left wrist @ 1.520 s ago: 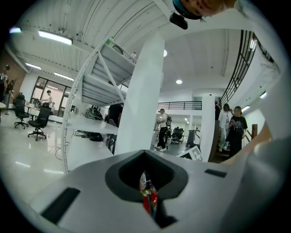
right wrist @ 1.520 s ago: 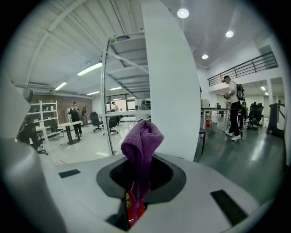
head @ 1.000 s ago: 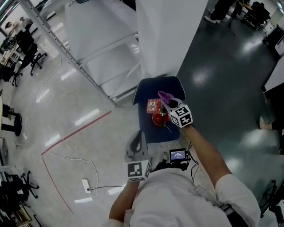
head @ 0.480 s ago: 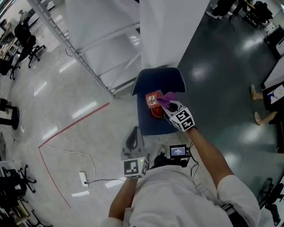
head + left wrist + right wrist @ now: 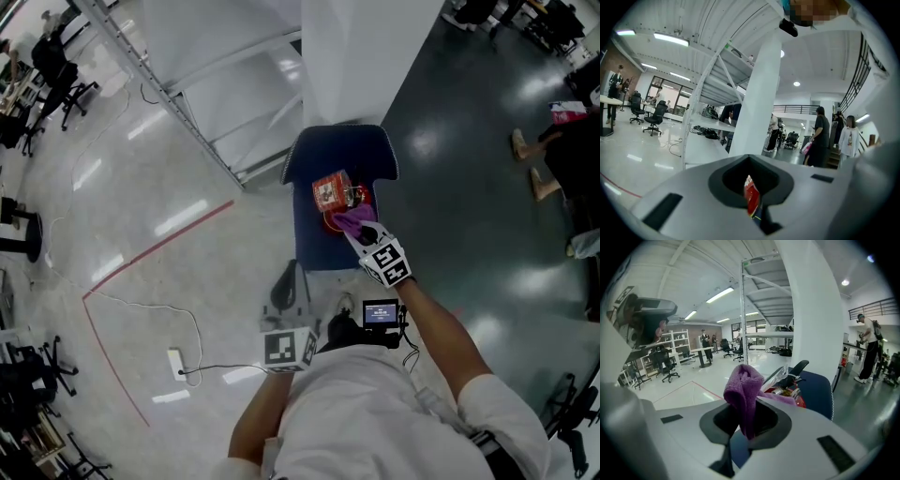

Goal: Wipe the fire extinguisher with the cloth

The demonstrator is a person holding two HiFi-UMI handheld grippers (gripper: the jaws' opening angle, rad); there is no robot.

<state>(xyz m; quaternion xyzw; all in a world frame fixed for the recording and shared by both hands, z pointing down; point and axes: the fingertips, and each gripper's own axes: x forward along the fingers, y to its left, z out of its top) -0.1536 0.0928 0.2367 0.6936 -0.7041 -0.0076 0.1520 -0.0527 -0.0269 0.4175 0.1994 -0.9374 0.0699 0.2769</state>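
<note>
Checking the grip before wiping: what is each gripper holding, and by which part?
The right gripper pinches the purple cloth by a bunched fold, its loose end sticking up. The left gripper holds nothing.

glossy pale floor [image 5: 141,187], red tape line [image 5: 159,250], white pillar [image 5: 366,56], darker floor [image 5: 469,187] beside it, ceiling strip lights [image 5: 670,39], office chairs [image 5: 657,116]

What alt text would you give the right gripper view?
The right gripper is shut on a purple cloth, which bunches up above its jaws. Just beyond the cloth are the red fire extinguisher with its black handle and a blue chair, with a white pillar rising behind them.
</note>
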